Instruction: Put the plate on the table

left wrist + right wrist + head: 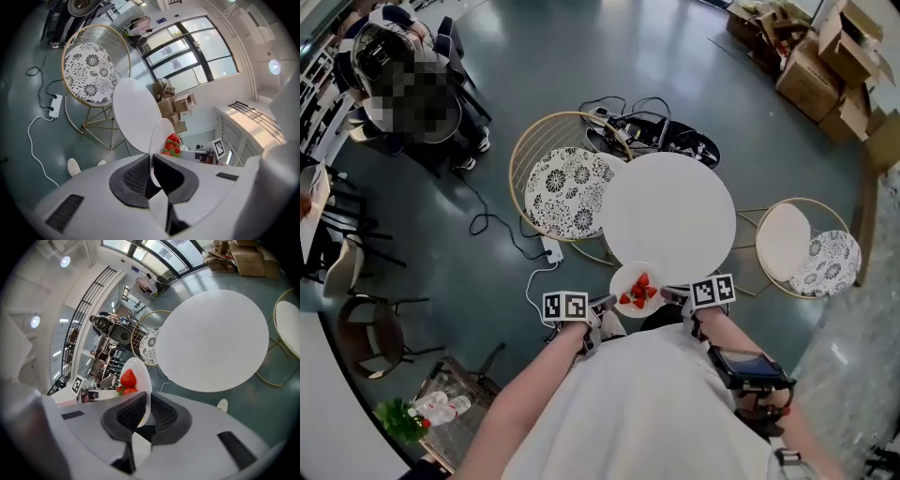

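Fingers (133, 176), left gripper (151, 161) and right gripper (145, 405), clamp plate (629, 277).

plate (627, 277) with strawberries (639, 293), white round table (668, 214)

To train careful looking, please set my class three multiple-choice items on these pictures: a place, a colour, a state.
1. Where is the plate? A on a chair; B held beside the table's near edge; C on the floor.
2. The strawberries' colour? A red; B yellow; C blue.
3. The left gripper is: A open; B shut on the plate's rim; C unseen.
Key: B, the right gripper holds its other side, short of the tabletop; A, they show red; B, its jaws pinch the rim.
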Demonstrator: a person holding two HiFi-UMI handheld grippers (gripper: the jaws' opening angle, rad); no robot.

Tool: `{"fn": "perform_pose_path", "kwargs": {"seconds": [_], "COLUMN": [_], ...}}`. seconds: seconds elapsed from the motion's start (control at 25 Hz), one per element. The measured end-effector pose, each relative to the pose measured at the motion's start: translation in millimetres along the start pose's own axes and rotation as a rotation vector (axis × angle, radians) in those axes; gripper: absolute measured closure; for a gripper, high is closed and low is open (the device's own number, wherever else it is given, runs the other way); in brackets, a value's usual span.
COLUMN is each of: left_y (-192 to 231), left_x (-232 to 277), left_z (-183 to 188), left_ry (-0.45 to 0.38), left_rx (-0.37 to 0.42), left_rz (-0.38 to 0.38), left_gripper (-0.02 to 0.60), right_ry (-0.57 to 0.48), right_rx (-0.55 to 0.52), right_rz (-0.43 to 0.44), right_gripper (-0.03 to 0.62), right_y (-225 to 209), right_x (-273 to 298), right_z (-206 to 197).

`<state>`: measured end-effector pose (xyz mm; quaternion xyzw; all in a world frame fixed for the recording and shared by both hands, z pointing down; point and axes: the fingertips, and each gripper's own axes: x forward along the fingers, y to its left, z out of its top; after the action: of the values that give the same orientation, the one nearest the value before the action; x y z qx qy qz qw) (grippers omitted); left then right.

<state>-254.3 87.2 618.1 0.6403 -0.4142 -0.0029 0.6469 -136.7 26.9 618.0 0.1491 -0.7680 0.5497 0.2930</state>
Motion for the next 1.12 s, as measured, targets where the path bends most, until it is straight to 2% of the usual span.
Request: {"fn": "perform_pose_path", "kwargs": {"seconds": [0.6,0.92,1.12], "left_y": [-25,-28,-22], "left_x": [98,176,222], "left_z": [68,86,94], "left_ry": [0.176,0.3,0.351], "left_rx": [0.081,0.085,0.067], "left_rz": [0.093,0.148,0.192], "left_gripper": [0.565,0.565,0.565], "right_ry": [-0.094,-0.064,-0.021], "right_rx": [0.174,0.266,0.271], "right_rz": [0.023,0.001,-0.04], "right_gripper": [0.565,0.565,0.565], "right_y": [-87,-154,-197], "right_x": [-24,-44,-48], "right_z": [64,83,104]}}
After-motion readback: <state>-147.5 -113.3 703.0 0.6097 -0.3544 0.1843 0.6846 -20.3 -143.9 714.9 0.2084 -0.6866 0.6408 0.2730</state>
